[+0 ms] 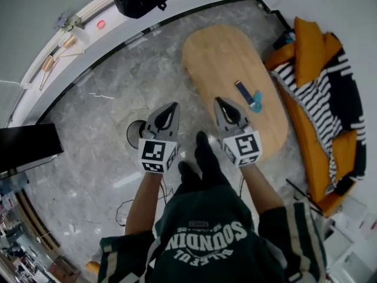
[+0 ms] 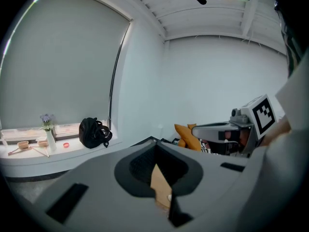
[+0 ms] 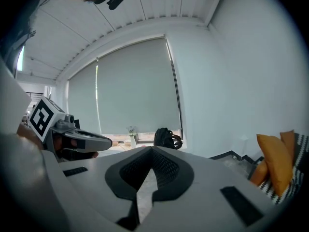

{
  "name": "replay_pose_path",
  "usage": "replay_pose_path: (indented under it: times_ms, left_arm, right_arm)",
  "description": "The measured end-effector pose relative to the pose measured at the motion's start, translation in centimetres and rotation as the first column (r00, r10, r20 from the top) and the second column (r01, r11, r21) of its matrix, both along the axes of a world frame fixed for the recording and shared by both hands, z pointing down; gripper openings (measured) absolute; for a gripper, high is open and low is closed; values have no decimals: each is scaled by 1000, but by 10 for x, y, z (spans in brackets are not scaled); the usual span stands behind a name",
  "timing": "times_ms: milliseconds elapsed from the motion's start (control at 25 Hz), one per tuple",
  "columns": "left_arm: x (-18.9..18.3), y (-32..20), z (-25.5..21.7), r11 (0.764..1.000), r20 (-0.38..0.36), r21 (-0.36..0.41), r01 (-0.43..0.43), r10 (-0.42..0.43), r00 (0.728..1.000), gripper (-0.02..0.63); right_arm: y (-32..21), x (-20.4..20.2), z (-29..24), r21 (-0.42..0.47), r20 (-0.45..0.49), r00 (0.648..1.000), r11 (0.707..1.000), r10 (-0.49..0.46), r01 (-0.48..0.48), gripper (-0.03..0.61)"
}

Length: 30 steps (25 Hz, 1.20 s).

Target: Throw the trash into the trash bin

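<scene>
Over the marble floor [image 1: 88,128], just short of the oval wooden table [image 1: 218,52], the person holds both tools out in front at about the same height. The left gripper [image 1: 171,107] is clenched, its jaws drawn together with only the table's tan surface showing through the narrow notch between them. The right gripper [image 1: 219,102] is clamped shut the same way and carries nothing; only floor shows through its notch.

What I take to be the trash sits on the table's near-right part: a dark blue strip [image 1: 242,88] and, just beside it, a light blue scrap [image 1: 256,101]. Neither is touched, and the right gripper's tip is the nearer one, a little short of them.

Down on the floor, partly hidden under the left gripper, is a dark round thing [image 1: 133,134] that may be the trash bin, though I cannot say for sure from here.

By my reckoning the job has not really begun. Nothing has been picked up and nothing is in a bin. All of it is left: open a gripper, take each piece off the table, carry it across and drop it in.
</scene>
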<state>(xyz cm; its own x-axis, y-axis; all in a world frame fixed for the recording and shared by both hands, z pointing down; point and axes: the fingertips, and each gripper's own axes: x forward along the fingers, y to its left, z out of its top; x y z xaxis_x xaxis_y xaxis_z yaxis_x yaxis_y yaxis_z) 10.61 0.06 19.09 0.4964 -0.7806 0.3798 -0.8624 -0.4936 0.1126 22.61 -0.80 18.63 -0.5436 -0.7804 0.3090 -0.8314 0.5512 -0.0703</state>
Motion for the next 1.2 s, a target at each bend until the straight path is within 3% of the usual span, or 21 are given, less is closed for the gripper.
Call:
replay_pose_path:
  times_ms: [240, 480, 720, 840, 1080, 1200]
  left_arm:
    - [21, -27, 30, 998, 12, -62, -18, 19, 1000, 0]
    - [37, -41, 64, 992, 31, -115, -51, 55, 998, 0]
    - [50, -42, 97, 986, 44, -157, -63, 71, 996, 0]
    - [52, -42, 108, 984, 54, -170, -62, 72, 996, 0]
    - [44, -37, 143, 975, 76, -219, -44, 62, 995, 0]
    - [36, -33, 161, 968, 76, -251, -25, 45, 996, 0]
  right_arm:
    - [-33, 31, 32, -30, 38, 999, 999, 33, -32, -2]
    - [-43, 61, 93, -120, -26, 998, 991, 59, -62, -2]
    - [-44, 74, 152, -168, -54, 998, 986, 10, -19, -1]
    - [-43, 82, 188, -202, -104, 994, 979, -29, 7, 53]
    - [-32, 92, 290, -373, -184, 979, 928, -89, 14, 127]
    - [-24, 93, 337, -436, -247, 955, 899, -164, 41, 147]
